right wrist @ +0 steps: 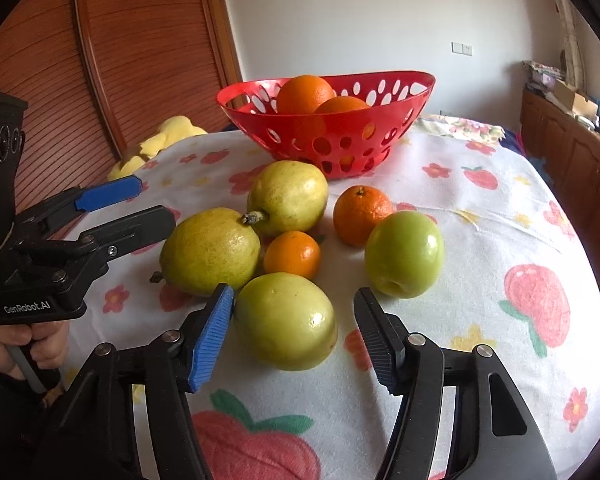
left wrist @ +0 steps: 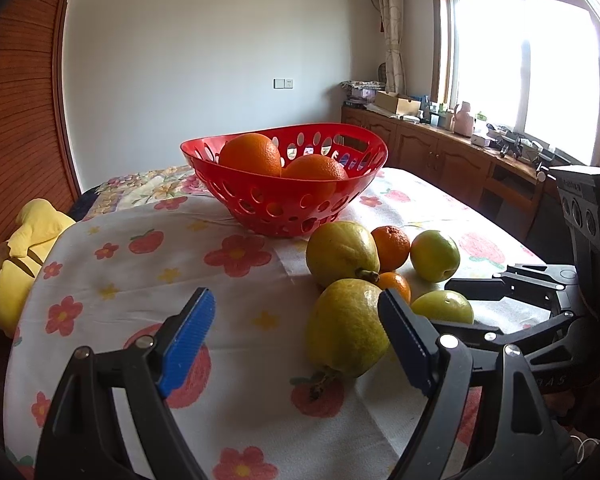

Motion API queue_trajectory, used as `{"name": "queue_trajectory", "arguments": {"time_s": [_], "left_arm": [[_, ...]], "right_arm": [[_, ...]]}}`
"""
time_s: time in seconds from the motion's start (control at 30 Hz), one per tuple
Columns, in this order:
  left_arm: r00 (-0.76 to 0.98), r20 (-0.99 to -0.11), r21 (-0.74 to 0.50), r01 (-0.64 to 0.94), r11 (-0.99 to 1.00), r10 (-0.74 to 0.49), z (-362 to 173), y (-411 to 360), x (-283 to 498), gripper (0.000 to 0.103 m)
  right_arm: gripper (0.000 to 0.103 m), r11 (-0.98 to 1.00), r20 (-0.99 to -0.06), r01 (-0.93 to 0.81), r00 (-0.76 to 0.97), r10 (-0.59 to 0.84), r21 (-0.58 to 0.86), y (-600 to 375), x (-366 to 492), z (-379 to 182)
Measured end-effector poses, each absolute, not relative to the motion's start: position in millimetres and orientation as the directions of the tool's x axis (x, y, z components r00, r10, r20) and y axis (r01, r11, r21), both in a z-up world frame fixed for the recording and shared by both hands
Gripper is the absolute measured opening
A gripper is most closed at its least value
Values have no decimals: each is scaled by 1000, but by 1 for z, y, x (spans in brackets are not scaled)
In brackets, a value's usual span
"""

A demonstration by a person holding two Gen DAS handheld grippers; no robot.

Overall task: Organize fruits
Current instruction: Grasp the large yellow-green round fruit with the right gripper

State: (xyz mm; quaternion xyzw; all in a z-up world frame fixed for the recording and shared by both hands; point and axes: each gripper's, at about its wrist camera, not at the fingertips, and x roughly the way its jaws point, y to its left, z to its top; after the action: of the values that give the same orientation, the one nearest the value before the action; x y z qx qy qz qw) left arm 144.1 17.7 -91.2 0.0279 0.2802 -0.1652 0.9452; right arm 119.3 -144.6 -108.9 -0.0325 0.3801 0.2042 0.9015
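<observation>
A red perforated basket (left wrist: 284, 208) (right wrist: 380, 136) holds two oranges (left wrist: 250, 155) at the far side of the table. In front of it lie two yellow-green pears (left wrist: 346, 334) (right wrist: 210, 250), two small mandarins (right wrist: 293, 255) and two green apples (right wrist: 286, 322) (right wrist: 405, 254). My left gripper (left wrist: 296, 336) is open, the near pear just inside its right finger. My right gripper (right wrist: 294, 336) is open around the near green apple, its blue pad (right wrist: 212, 340) close to the fruit. The left gripper also shows in the right wrist view (right wrist: 136, 208).
A floral cloth (left wrist: 140, 280) (right wrist: 500, 208) covers the table. A yellow plush toy (left wrist: 16, 260) lies off the left edge. A wooden sliding door (right wrist: 120, 60) is at the left, and wooden cabinets (left wrist: 460, 156) under a window at the right.
</observation>
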Motion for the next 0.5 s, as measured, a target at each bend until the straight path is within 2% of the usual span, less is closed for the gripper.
{"name": "queue_trajectory", "arguments": {"time_s": [0.23,0.4,0.5], "left_arm": [[791,-537,-33,328,944,-294,-90,15,144,84],[789,-541,-34,324,945,-290,-91,16,144,84],[789,-542,-34,324,946,-289,-92,15,145,84]], "right_arm": [[64,913,-702,-396,623,346,99,-143,120,-112],[53,898,-705,-432,612,358,81,-136,117,-114],[53,898,-708,-438,620,340,48,-131,115,-114]]}}
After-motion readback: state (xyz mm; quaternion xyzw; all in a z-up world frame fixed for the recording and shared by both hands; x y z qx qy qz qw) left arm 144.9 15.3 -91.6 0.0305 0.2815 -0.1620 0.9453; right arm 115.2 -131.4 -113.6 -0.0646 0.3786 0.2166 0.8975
